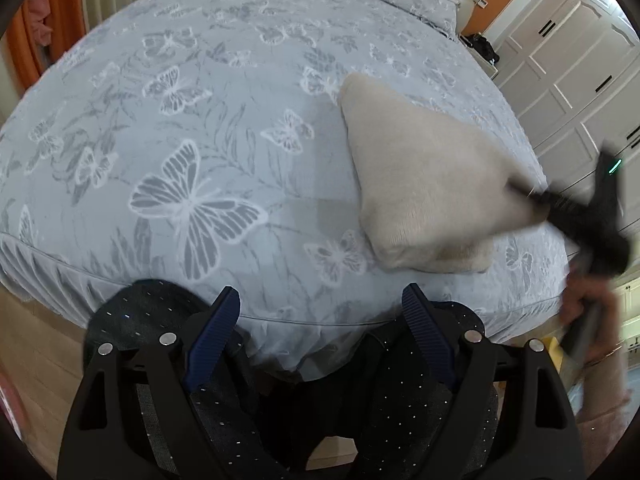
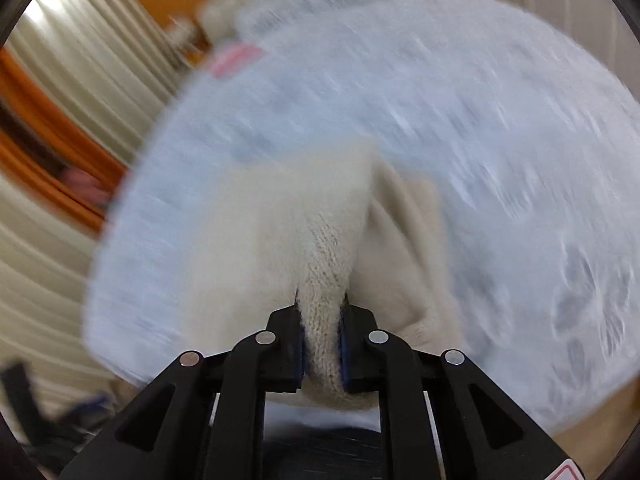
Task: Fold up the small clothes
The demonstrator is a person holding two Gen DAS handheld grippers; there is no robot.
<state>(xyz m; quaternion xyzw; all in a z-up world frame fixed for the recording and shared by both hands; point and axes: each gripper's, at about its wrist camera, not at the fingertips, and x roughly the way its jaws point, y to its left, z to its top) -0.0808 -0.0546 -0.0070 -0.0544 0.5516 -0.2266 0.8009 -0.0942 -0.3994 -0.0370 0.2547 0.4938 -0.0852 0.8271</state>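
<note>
My right gripper (image 2: 322, 340) was clamped on a bunched corner of the cream knit garment (image 2: 320, 240), low in the middle of its own view. The rest trailed across the butterfly-print bedspread (image 1: 200, 140), at the right of the left wrist view. My left gripper (image 1: 320, 300) hung with jaws apart, nothing between them, over the near bed edge. The knit looked soft, light and floppy, likely to sag and stretch; I judged corners and ribbed hems the best holds. I could read no writing or label.
</note>
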